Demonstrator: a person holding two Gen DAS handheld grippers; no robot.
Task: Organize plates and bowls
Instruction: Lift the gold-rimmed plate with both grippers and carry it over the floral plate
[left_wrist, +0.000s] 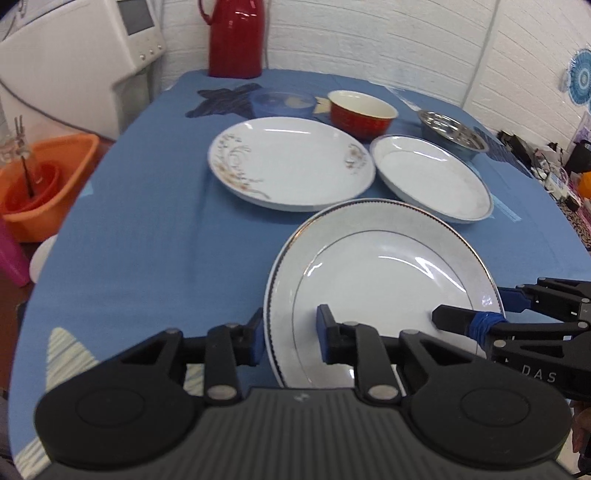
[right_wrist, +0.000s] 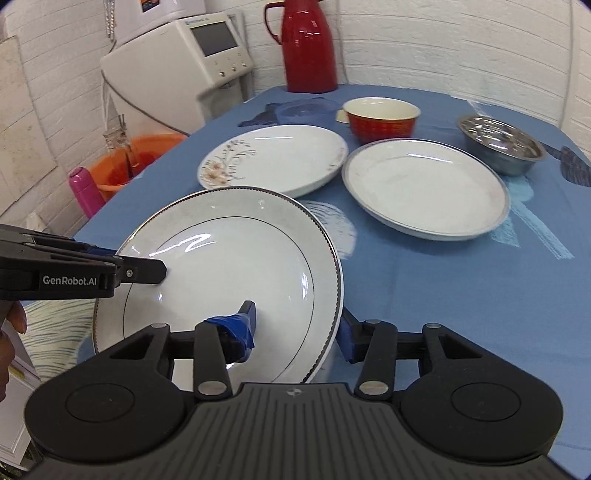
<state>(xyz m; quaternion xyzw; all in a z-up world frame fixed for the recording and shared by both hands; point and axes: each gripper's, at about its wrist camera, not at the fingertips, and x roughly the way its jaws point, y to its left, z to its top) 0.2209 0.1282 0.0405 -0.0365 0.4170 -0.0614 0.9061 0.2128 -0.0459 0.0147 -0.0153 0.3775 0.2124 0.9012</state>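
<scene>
White gold-rimmed plate (left_wrist: 384, 280) straddled by both grippers, pink bottle (right_wrist: 86, 190) right view only

left gripper (left_wrist: 290, 338): fingers set apart, one outside and one inside the rim of the gold-rimmed plate (left_wrist: 380, 280) at its 8 o'clock edge; pad contact not certain. right gripper (right_wrist: 299, 328): fingers likewise straddle the same plate's rim at its 4 o'clock edge, tape-wrapped finger on the inner face, blue-padded finger outside. both grippers point toward 12 o'clock, roughly level. part of a hand (right_wrist: 9, 332) shows behind the left gripper's body at 9 o'clock.
</scene>
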